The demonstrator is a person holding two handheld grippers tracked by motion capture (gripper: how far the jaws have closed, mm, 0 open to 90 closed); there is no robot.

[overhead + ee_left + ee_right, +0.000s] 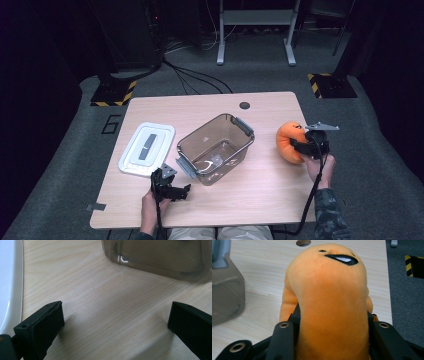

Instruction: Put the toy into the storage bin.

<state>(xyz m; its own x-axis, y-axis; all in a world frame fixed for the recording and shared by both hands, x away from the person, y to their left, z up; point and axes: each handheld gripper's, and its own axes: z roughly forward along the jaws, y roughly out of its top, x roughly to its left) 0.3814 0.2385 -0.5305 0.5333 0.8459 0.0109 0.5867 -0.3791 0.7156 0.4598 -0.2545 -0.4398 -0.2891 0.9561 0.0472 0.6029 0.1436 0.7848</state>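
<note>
An orange plush toy (288, 141) with a black stitched mouth sits at the table's right side, and my right gripper (300, 146) is shut on it. In the right gripper view the two black jaws squeeze the plush toy (329, 295) from both sides. A clear smoky plastic box (216, 148) with grey latches stands empty in the middle of the table. Its white lid (147, 148) lies flat to the left. My left gripper (181, 193) rests near the front edge, open, with bare wood between its jaws (115, 322).
The wooden table (260, 190) has a round cable hole (244, 105) at its far edge. Grey carpet surrounds it. Cables, a white frame stand (256, 30) and yellow-black striped bases (330, 85) lie beyond. The box corner (155, 257) is just ahead of the left gripper.
</note>
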